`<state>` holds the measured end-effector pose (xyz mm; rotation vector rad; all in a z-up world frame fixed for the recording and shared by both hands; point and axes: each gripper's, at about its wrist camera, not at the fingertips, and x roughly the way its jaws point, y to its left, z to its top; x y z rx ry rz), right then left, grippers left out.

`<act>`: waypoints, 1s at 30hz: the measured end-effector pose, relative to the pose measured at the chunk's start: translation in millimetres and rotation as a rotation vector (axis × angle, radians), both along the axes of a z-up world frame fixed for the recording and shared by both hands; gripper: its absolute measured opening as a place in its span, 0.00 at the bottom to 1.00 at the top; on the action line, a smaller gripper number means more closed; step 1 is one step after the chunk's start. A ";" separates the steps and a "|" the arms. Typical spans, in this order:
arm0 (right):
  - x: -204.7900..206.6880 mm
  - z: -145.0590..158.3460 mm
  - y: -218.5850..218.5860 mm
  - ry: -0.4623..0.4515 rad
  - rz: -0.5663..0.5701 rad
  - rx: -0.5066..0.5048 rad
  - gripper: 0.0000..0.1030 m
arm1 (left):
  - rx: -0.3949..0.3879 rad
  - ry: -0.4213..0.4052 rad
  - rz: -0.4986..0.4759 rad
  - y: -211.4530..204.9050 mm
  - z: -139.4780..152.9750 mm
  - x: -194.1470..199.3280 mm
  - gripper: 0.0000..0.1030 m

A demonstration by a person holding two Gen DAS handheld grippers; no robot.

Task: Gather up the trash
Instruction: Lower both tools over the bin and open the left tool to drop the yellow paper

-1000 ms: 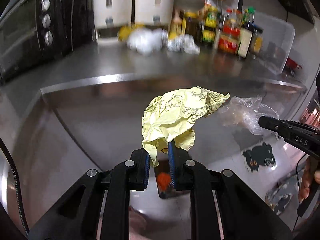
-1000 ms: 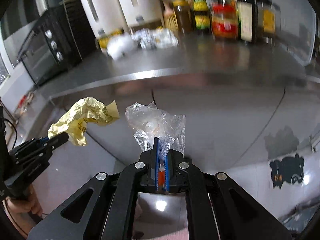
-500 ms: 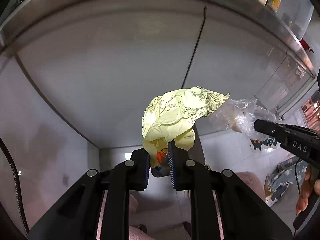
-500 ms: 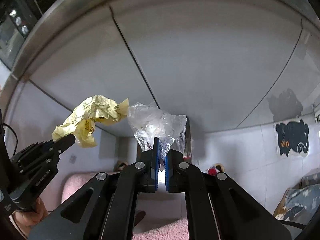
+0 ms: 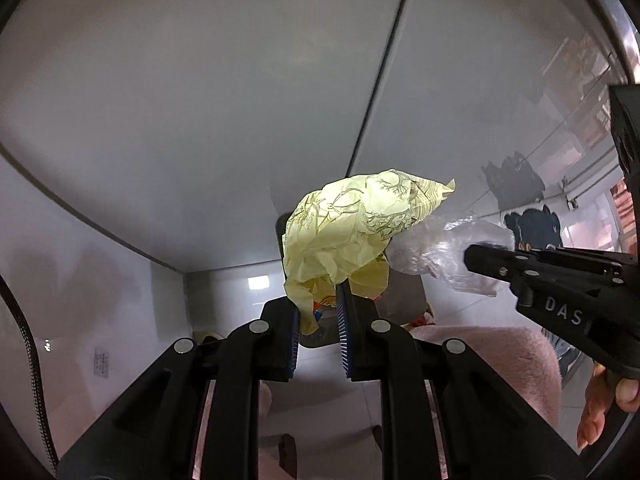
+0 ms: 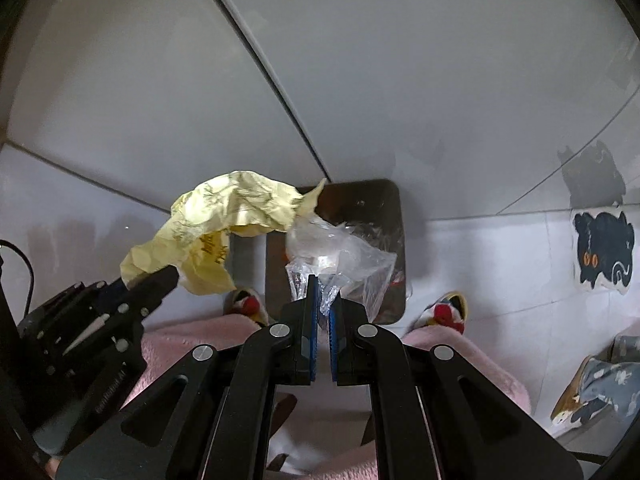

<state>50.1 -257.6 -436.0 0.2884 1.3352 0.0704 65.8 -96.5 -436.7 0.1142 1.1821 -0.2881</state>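
Observation:
My left gripper is shut on a crumpled yellow paper wrapper, which also shows in the right wrist view. My right gripper is shut on a crumpled clear plastic bag, also seen in the left wrist view. Both point down over a dark rectangular trash bin on the floor. The two pieces of trash hang side by side and touch above the bin's opening. In the left wrist view the bin is mostly hidden behind the wrapper.
Grey cabinet doors rise behind the bin. The person's pink trouser legs and slippers stand at either side of the bin. A black cat sticker is on the white floor tiles at the right.
Both grippers tilted down from the counter and lowered toward the floor. The counter with bottles left the view and the trash bin came in below the held wrapper and bag.

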 end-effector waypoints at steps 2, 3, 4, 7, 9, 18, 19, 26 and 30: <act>6.0 -7.6 -1.1 0.012 -0.009 0.019 0.06 | 0.006 0.018 -0.007 -4.4 -7.4 5.2 0.16; 9.4 -10.6 -1.1 0.013 -0.012 0.026 0.06 | 0.009 0.031 -0.012 -6.0 -11.7 8.4 0.16; 12.3 -12.2 -0.7 0.013 -0.013 0.031 0.06 | 0.012 0.048 -0.017 -7.7 -17.5 11.9 0.16; 19.8 -22.0 1.2 0.014 -0.005 0.035 0.06 | 0.016 0.088 -0.029 -14.1 -31.7 13.2 0.17; 23.0 -29.7 1.8 0.028 -0.002 0.038 0.06 | 0.021 0.108 -0.036 -17.8 -40.3 17.0 0.17; 38.6 -50.4 -7.7 0.070 -0.042 0.064 0.09 | 0.028 0.153 -0.038 -19.6 -61.0 29.2 0.17; 40.1 -51.8 -7.6 0.070 -0.045 0.065 0.09 | 0.027 0.154 -0.034 -18.0 -62.0 29.0 0.17; 43.8 -49.4 -5.2 0.063 -0.050 0.054 0.25 | 0.026 0.130 -0.006 -11.2 -57.2 28.7 0.42; 41.2 -33.9 0.7 0.022 -0.031 0.012 0.58 | 0.020 0.107 0.007 -6.7 -45.0 25.7 0.52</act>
